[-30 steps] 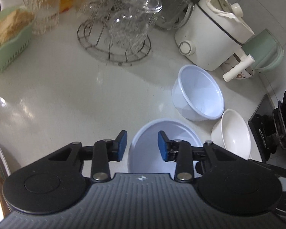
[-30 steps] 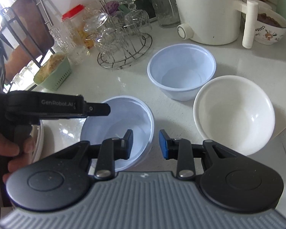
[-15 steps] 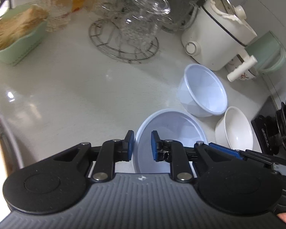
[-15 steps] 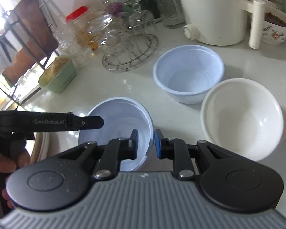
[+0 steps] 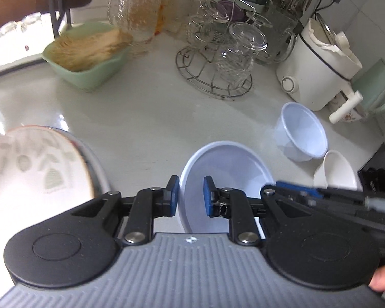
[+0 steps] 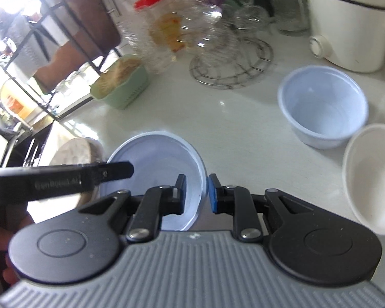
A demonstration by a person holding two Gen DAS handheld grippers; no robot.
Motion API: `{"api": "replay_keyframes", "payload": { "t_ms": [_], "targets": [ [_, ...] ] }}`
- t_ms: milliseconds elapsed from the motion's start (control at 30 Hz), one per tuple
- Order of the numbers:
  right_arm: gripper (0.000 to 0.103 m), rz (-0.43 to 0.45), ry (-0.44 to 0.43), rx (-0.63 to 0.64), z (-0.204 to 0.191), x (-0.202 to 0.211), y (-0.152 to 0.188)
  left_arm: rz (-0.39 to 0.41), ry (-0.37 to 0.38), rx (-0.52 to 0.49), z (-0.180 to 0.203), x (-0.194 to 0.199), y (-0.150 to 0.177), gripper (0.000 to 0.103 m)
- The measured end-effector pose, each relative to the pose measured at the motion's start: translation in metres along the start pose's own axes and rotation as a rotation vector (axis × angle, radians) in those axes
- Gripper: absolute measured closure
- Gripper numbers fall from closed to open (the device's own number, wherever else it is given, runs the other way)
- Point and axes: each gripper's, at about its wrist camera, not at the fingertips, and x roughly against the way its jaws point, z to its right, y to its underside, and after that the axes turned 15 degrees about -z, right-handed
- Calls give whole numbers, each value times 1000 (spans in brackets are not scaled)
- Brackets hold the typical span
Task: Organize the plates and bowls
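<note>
A pale blue bowl (image 5: 225, 169) (image 6: 154, 159) is held between both grippers, lifted and tilted above the counter. My left gripper (image 5: 191, 196) is shut on its left rim. My right gripper (image 6: 197, 192) is shut on its right rim; its arm shows in the left wrist view (image 5: 320, 200). A second pale blue bowl (image 5: 302, 133) (image 6: 323, 107) and a white bowl (image 5: 336, 172) (image 6: 372, 177) stand on the counter at the right. A patterned plate (image 5: 36, 169) (image 6: 74, 154) lies at the left.
A wire rack with glass cups (image 5: 218, 77) (image 6: 231, 61) stands at the back. A green dish of noodles (image 5: 87, 56) (image 6: 120, 84) is at the back left. A white rice cooker (image 5: 318, 69) (image 6: 351, 20) is at the back right. A black stove edge (image 5: 377, 177) is at far right.
Both grippers closed on the bowl's rim and lifted it up and to the left. The views pulled back, and the patterned plate came into view at the left.
</note>
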Motion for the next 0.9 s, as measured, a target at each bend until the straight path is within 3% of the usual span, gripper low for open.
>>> {"api": "replay_keyframes", "payload": {
  "t_ms": [167,900],
  "targets": [
    [81,-1,-6,10,-11,-5,-10,-23,34,32,-19,-2,3,80],
    [81,-35,61,-44,-39,-42,-18,-79,7,21,-52,-25,-14,79]
  ]
}}
